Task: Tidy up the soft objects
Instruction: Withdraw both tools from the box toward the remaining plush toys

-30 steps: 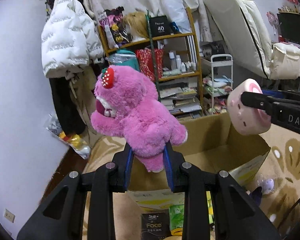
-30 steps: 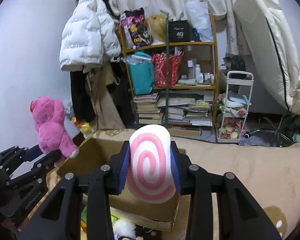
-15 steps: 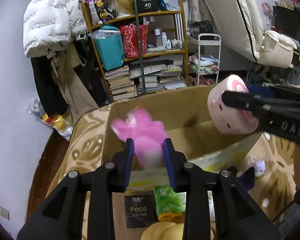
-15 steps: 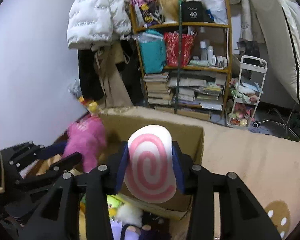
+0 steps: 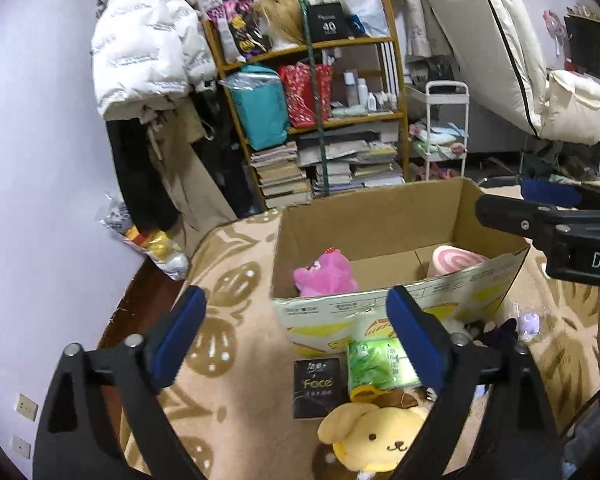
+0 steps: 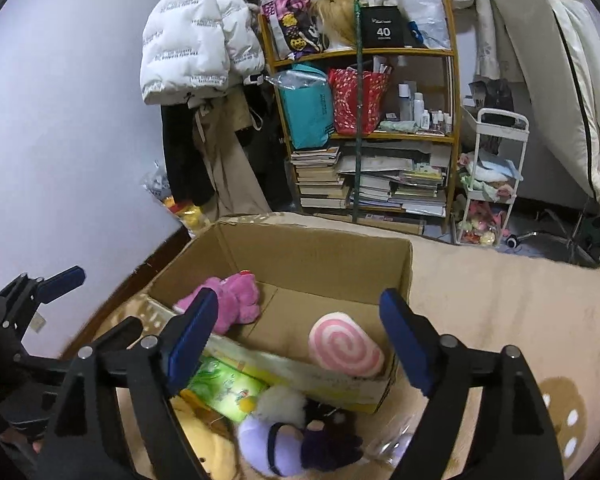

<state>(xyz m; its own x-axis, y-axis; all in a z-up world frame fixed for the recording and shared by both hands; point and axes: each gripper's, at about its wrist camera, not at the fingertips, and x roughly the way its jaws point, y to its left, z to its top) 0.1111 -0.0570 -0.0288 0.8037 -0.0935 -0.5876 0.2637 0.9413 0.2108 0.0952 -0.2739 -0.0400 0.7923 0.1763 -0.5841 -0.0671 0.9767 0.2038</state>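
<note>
While both grippers (image 5: pixel 296 334) (image 6: pixel 298 338) gape empty, cardboard box (image 6: pixel 320 256) holds pink bear (image 6: pixel 232 300), swirl cushion (image 6: pixel 346 350)

A: The cardboard box (image 5: pixel 384 216) is plain brown inside, with yellow and white print on its outer wall. What colour are the toys in it?

B: One plush bear (image 6: pixel 228 300) is bright pink. The round cushion (image 6: pixel 346 346) is white with a pink spiral.

A: And on the floor?

B: A yellow dog plush (image 5: pixel 374 436) with a brown cap, a green packet (image 5: pixel 380 364), a black packet (image 5: pixel 318 388) with pale lettering, a purple plush (image 6: pixel 276 444). The rug (image 5: pixel 228 344) is beige with darker tan leaf shapes. Both grippers' pads (image 5: pixel 178 336) are blue on black frames.
</note>
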